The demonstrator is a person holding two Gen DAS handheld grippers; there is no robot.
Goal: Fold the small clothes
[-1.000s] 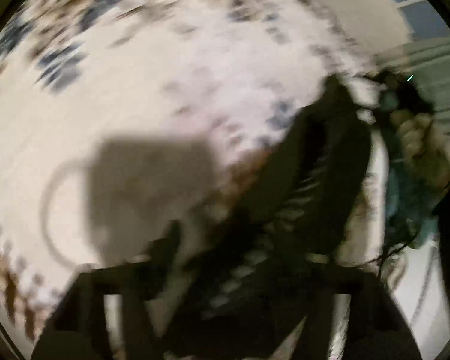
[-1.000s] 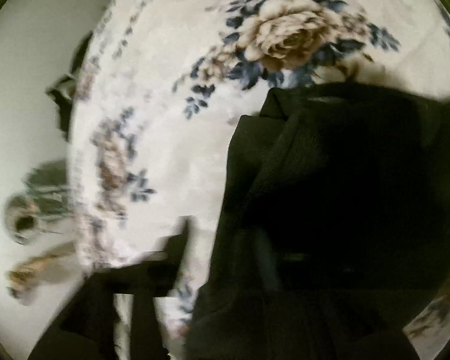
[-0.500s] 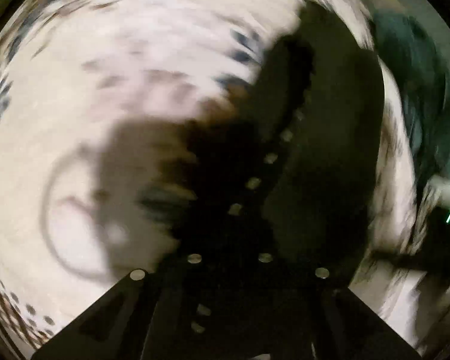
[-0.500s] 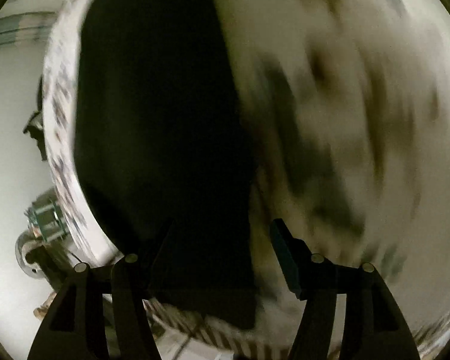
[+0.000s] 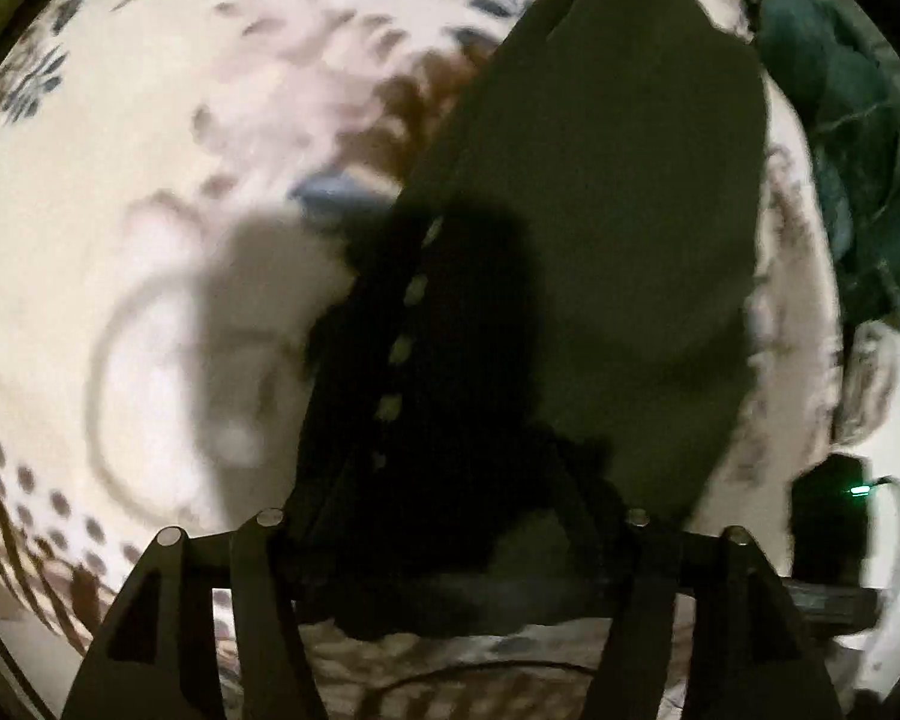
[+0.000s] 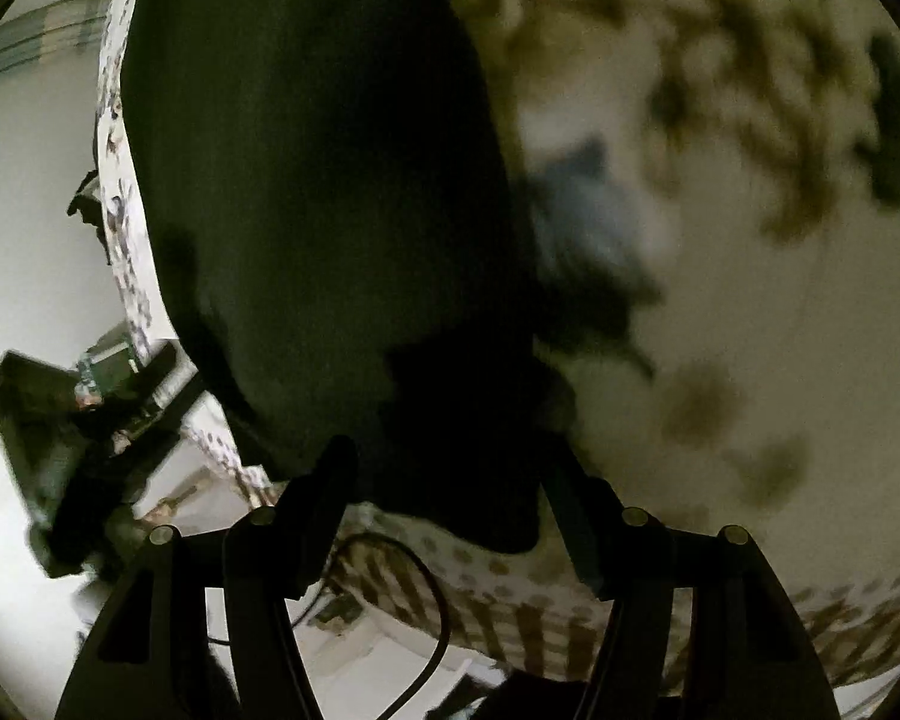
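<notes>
A dark garment (image 5: 600,210) lies flat on the floral bedspread (image 5: 150,180), reaching from the far right down to my left gripper (image 5: 450,498). A row of pale dots runs along its shadowed near part. The left jaws are opening, and the garment's near end lies dark between them. In the right wrist view the same garment (image 6: 306,180) stretches away along the bed's left edge. My right gripper (image 6: 456,492) stands open, its fingers either side of the garment's near corner without pressing on it.
A crumpled teal garment (image 5: 858,150) sits at the bed's far right. A black device with a green light (image 5: 834,510) stands beside the bed. A black cable (image 6: 432,594) loops below the bed's edge, and dark clutter (image 6: 60,450) lies on the pale floor.
The right gripper has swung across the bed, from under bunched cloth to the flat garment's near corner. The left gripper moved in over the garment's near end; the garment now lies spread out.
</notes>
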